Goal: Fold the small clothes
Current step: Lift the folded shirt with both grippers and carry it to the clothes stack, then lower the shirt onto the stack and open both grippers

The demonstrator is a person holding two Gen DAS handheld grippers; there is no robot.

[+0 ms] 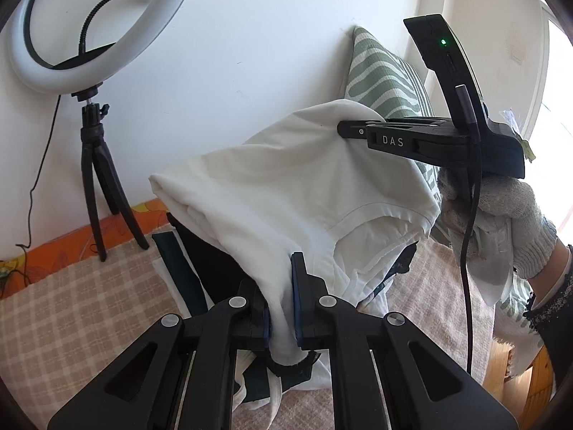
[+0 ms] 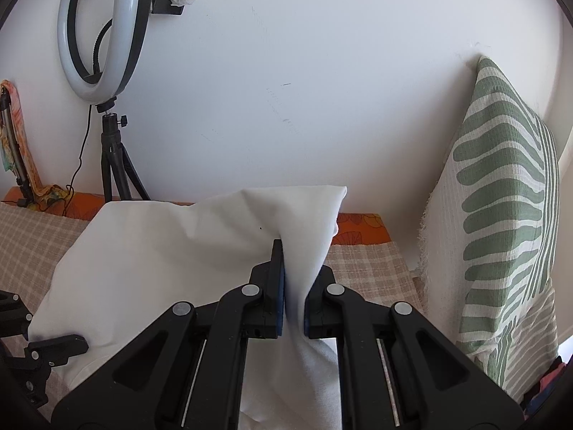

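Note:
A small white garment (image 1: 286, 186) hangs lifted above the bed, stretched between both grippers. My left gripper (image 1: 281, 308) is shut on its near lower edge. My right gripper (image 1: 352, 130) comes in from the right in the left wrist view, held by a gloved hand (image 1: 501, 222), and is shut on the garment's far upper corner. In the right wrist view, my right gripper (image 2: 292, 308) pinches the white garment (image 2: 172, 251), and the left gripper (image 2: 53, 351) shows at the lower left edge of the cloth. Dark clothes (image 1: 215, 268) lie under the garment.
A beige checked blanket (image 1: 82, 304) covers the bed. A ring light on a black tripod (image 1: 96, 165) stands at the back left against the white wall. A green and white patterned pillow (image 2: 501, 233) leans at the right. An orange sheet edge (image 1: 53, 251) runs along the wall.

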